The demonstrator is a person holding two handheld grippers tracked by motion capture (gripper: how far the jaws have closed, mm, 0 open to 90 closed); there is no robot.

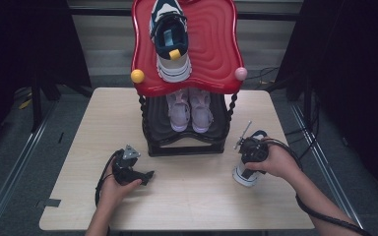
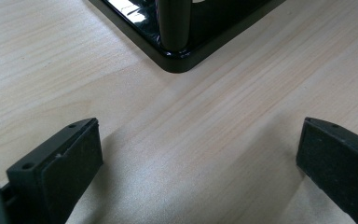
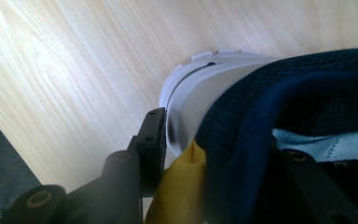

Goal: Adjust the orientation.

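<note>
A navy and white sneaker [image 1: 245, 176] stands on the table at the right, its white heel and navy collar [image 3: 261, 107] close up in the right gripper view. My right gripper [image 1: 250, 156] [image 3: 228, 140] is shut on its heel collar: one jaw presses the outside of the heel beside a yellow pull tab [image 3: 182, 186], the other sits inside the shoe. A matching sneaker [image 1: 171, 39] lies on the red top shelf [image 1: 216, 44] of the rack. My left gripper [image 1: 147, 175] [image 2: 200, 140] rests open on the table, nothing between its jaws.
The black rack [image 1: 184, 147] stands at the table's far middle, with a pink pair of shoes [image 1: 191, 110] on its lower shelf. Its base corner [image 2: 177, 60] lies just ahead of my left gripper. Bare wood table [image 1: 192, 196] stretches between my two hands.
</note>
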